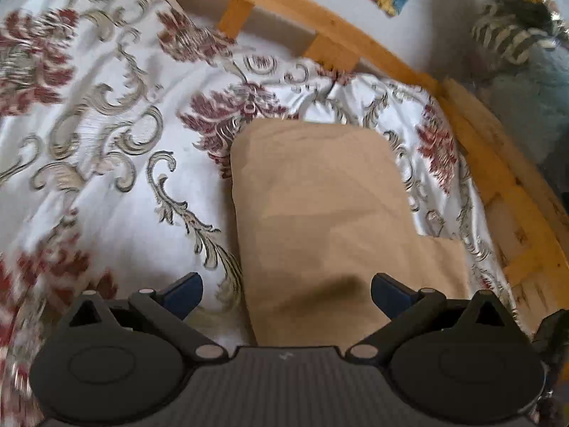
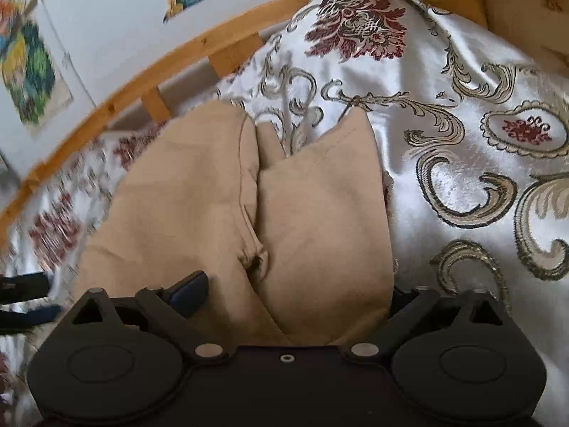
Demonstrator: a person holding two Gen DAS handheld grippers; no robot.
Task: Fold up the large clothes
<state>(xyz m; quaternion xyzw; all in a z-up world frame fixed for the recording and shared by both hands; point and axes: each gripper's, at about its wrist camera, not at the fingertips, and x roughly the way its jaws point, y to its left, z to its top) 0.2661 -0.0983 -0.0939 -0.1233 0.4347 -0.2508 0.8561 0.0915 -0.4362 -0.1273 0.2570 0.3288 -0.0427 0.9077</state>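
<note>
Two grippers over the bed, we note left gripper (image 1: 286, 293) spread wide above the folded tan garment (image 1: 330, 220), gripping nothing, right gripper (image 2: 295, 293) also spread, fabric between its jaws unpinched, garment lying flat on the floral bedspread (image 1: 106, 142) beside the wooden bed frame (image 1: 355, 25).

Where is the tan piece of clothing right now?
The tan garment lies folded on the patterned bedspread, near the wooden bed rail. In both wrist views it sits in the middle, just ahead of each open tool.
</note>
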